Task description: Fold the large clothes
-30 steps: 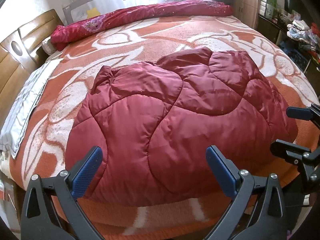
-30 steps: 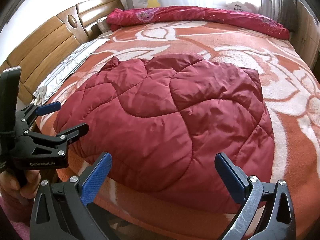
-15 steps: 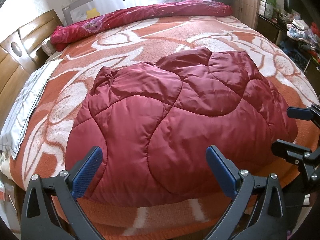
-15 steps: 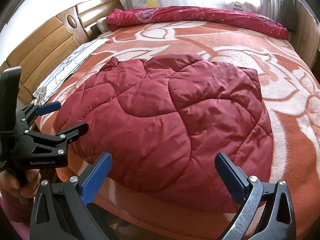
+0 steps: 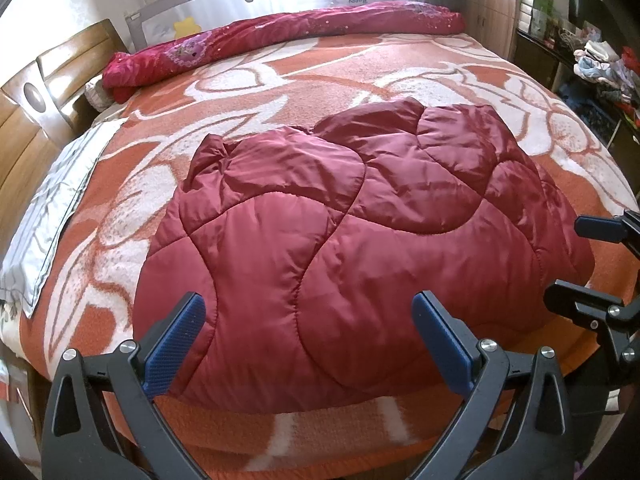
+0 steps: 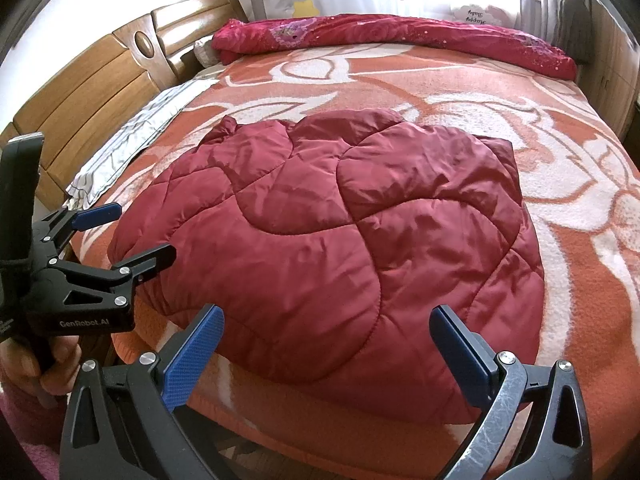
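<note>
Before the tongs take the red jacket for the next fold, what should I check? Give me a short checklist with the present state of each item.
1. Left tongs open, holding nothing: ok.
2. Right tongs open, holding nothing: ok.
3. Jacket lies on the blanket, untouched: ok.
4. Near hem within view of both tongs: ok.
5. Sleeves tucked in: cannot tell, hidden.
6. Nothing lies on the jacket: ok.
</note>
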A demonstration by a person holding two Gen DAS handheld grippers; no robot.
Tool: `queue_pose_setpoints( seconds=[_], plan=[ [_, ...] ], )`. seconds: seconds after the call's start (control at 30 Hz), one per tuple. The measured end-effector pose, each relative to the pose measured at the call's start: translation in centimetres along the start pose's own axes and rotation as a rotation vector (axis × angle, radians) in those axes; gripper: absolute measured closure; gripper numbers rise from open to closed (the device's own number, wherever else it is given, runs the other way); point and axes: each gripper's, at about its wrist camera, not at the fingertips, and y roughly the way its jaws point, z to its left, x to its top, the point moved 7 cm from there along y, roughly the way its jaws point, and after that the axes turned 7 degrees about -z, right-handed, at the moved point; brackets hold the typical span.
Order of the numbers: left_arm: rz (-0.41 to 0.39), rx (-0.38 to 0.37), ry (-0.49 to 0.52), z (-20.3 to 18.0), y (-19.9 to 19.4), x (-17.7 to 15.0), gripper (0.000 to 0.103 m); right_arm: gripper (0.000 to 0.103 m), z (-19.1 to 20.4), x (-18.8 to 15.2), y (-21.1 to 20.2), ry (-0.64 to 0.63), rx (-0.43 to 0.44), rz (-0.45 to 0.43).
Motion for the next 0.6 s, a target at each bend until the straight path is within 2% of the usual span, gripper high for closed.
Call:
queue_pose_setpoints(
  seconds=[0.37,0.6],
  plan=[
    [-0.006,-0.001,-0.011,0.10,-0.27,0.05,0.000,0.000,-0.05,0.15,-0.37,0.002,0.001,-0.005],
    [0.001,-0.038,-0.030,0.01,-0.20,-0.09,0.000,0.000,0.01,0.17,-0.21,0.003,0.007,-0.005]
  ],
)
